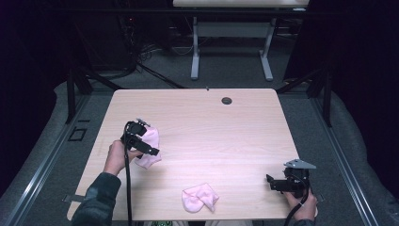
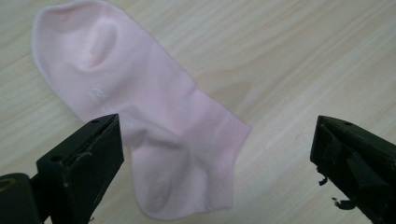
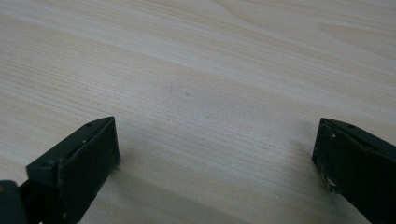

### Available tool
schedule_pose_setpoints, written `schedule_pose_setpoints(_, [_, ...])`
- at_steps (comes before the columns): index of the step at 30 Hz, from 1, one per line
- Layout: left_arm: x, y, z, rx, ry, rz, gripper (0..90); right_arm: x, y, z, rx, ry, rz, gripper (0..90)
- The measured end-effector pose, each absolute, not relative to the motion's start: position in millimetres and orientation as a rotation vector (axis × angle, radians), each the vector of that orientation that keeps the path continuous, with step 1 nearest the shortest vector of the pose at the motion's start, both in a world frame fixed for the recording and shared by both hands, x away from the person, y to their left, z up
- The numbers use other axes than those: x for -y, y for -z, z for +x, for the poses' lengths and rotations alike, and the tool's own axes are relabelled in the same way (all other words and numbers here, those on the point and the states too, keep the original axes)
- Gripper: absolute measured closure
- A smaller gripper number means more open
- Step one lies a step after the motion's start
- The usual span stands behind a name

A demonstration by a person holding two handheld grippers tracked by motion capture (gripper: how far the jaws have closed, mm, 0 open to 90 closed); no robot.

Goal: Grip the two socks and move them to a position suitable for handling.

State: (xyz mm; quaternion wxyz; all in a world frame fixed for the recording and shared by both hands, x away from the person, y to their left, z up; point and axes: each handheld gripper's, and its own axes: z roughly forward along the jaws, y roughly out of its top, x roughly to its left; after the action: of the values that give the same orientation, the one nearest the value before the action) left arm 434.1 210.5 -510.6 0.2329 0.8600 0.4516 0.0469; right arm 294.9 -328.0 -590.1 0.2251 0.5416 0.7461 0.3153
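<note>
I find my left tool (image 2: 212, 154) spread wide above a flat pink sock (image 2: 140, 116); my right tool (image 3: 215, 158) spread over bare desk (image 3: 210, 70).

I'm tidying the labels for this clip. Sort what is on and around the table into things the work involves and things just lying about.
In the job:
- flat pink sock under the open left tool
- crumpled pink sock at the near edge
- right tool, open over bare table

Lying about:
- cable hole in the tabletop
- second desk behind
- floor cables
</note>
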Motion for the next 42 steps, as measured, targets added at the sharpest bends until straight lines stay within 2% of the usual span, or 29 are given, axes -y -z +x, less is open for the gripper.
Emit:
schedule_pose_setpoints(7, [-217, 522, 456, -1.322, -0.138, 2.343, 16.2, 328, 590, 295, -2.058, -0.87, 1.494, 0.0])
schedule_pose_setpoints(18, [-211, 550, 464, -1.37, -0.127, 2.381, 35.8, 328, 590, 295, -2.057, -0.868, 1.493, 0.0])
schedule_pose_setpoints(25, [-214, 552, 462, -1.377, -0.199, 2.401, 53.0, 328, 590, 295, -2.057, -0.867, 1.494, 0.0])
schedule_pose_setpoints(26, [-213, 551, 462, -1.383, -0.226, 2.409, 59.9, 328, 590, 295, -2.055, -0.867, 1.495, 0.0])
schedule_pose_setpoints(31, [-213, 551, 461, -1.4, -0.273, 2.416, 67.4, 328, 590, 295, -2.055, -0.867, 1.497, 0.0])
schedule_pose_setpoints(37, [-212, 552, 459, -1.388, -0.298, 2.408, 82.8, 328, 590, 295, -2.054, -0.867, 1.498, 0.0])
schedule_pose_setpoints(42, [-215, 553, 458, -1.39, -0.304, 2.378, 85.5, 328, 590, 295, -2.054, -0.866, 1.5, 0.0])
